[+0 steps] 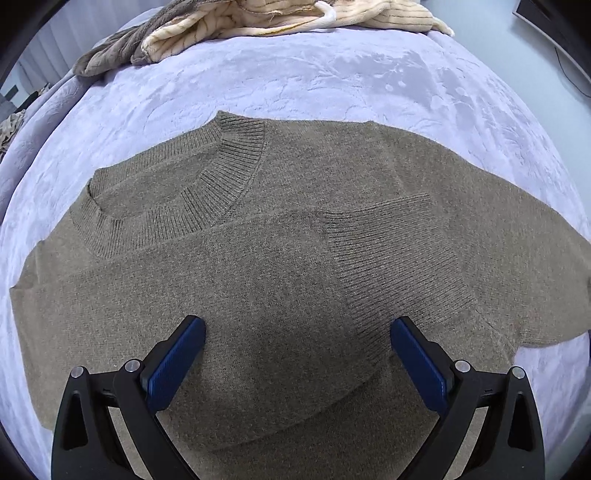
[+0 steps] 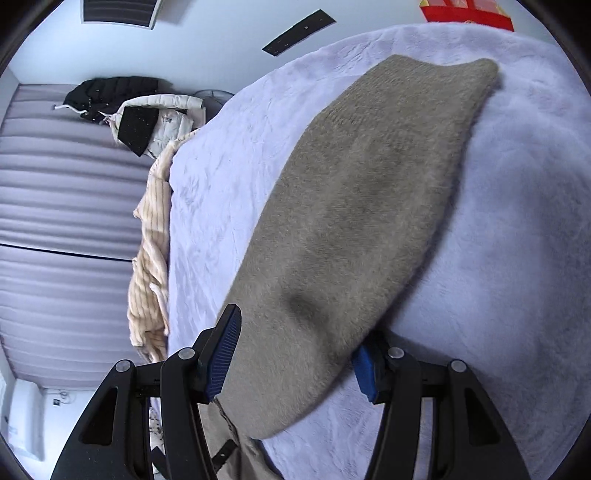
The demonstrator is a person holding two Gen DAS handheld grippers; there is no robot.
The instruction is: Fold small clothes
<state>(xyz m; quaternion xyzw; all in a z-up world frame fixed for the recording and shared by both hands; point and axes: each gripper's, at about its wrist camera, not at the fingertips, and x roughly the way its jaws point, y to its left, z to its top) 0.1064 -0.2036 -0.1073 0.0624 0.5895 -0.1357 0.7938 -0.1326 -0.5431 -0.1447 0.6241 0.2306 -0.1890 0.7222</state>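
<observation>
An olive-brown knit sweater [image 1: 280, 236] lies flat on the lilac plush bed cover [image 1: 314, 81], ribbed collar at the upper left, one sleeve folded across the body with its ribbed cuff [image 1: 399, 258] to the right. My left gripper [image 1: 297, 328] hovers just above the sweater's middle, jaws wide open and empty. In the right wrist view the sweater [image 2: 354, 221] runs away from me as a long strip. My right gripper [image 2: 299, 332] has its jaws open, one on each side of the sweater's near edge, which lies between them without being pinched.
A cream ribbed garment [image 1: 295, 18] and a grey-brown one [image 1: 110, 51] are heaped at the bed's far edge; the cream one [image 2: 151, 251] hangs off the side in the right wrist view. Jackets [image 2: 147, 118] lie beyond the bed.
</observation>
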